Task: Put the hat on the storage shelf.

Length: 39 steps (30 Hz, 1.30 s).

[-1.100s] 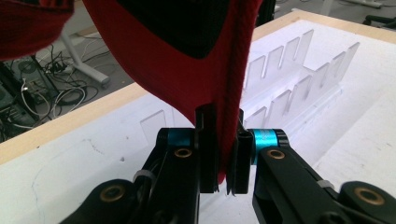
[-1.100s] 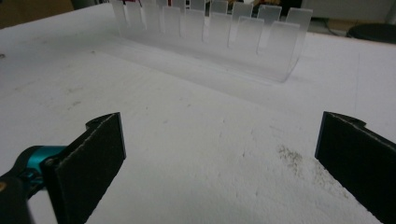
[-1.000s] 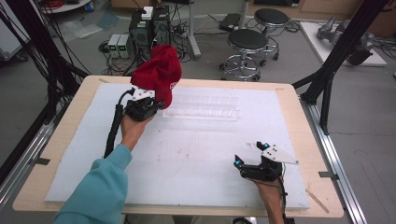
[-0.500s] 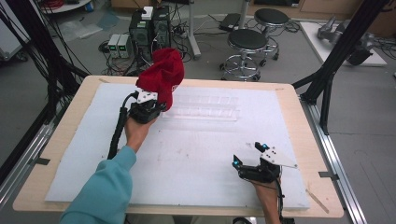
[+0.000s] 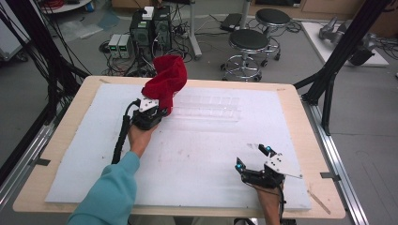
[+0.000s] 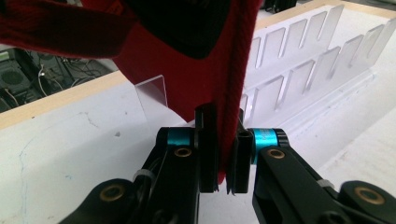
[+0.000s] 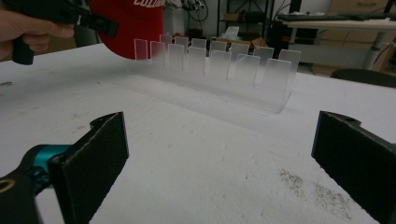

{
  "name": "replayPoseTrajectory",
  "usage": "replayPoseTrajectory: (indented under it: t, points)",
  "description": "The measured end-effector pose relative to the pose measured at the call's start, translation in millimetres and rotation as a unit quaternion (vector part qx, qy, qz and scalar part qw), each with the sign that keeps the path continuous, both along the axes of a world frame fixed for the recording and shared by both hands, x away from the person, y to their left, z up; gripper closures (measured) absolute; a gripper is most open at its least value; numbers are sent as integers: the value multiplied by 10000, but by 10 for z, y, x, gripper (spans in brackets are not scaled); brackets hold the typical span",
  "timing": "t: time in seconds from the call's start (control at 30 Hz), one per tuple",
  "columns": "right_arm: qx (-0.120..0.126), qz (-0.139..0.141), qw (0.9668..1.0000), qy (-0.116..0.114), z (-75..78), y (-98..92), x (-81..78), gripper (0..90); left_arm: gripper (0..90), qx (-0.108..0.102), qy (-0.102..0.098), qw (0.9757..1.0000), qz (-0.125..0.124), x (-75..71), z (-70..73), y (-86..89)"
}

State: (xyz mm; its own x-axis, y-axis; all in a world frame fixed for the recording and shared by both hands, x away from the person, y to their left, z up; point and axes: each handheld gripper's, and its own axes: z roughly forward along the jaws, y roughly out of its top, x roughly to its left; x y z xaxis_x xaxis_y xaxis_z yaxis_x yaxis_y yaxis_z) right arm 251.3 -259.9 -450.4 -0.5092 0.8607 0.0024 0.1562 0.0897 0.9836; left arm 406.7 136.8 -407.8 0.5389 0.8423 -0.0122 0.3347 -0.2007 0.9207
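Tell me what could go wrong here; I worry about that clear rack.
1. The left gripper pinches only an edge of the red cap, so it might slip out.
2. The cap hangs at the rack's end; the light acrylic dividers could snag it, and the rack could shift, since the open right gripper is away from it.

I see my teal sleeve (image 5: pixel 110 192) at 7 o'clock, black grippers with cyan joints, brass screws, grey plates, black cable (image 5: pixel 120 138).
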Motion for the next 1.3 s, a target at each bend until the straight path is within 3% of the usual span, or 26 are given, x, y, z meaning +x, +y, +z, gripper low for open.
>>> replayPoseTrajectory:
  t: [0.33, 0.43, 0.57, 0.7, 0.8, 0.87, 0.9, 0.97, 1.3]
  points:
    - [-52, -30, 9999, -94, -6, 8, -21, 26, 819, 50, -1, 9999, -96, 24, 12, 21]
    - [-69, -36, 9999, -138, -8, 13, -30, 26, 684, 75, 8, 10000, -34, 32, 14, 19]
    - [6, -47, 9998, -198, -12, 1, -44, 27, 568, 114, 40, 9999, -70, 35, 29, 47]
    - [92, -44, 9997, -212, -13, -19, -42, 27, 277, 214, 80, 9997, -29, 35, 35, 55]
    - [109, -45, 9998, -189, -14, -17, -49, 26, 177, 436, 96, 9990, -68, 6, 55, 63]
    - [114, -42, 9997, -190, -15, -17, -50, 27, 157, 402, 102, 9991, -64, -21, 76, 94]
    - [119, -37, 9997, -189, -15, -19, -49, 27, 154, 461, -5, 9989, 40, -49, 92, 130]
    - [122, -35, 9997, -205, -15, -27, -42, 27, 134, 343, -131, 9993, -64, -98, 94, 183]
    - [124, -34, 9996, -240, -16, -26, -48, 27, 134, 95, 23, 9982, -588, -532, 13, 693]
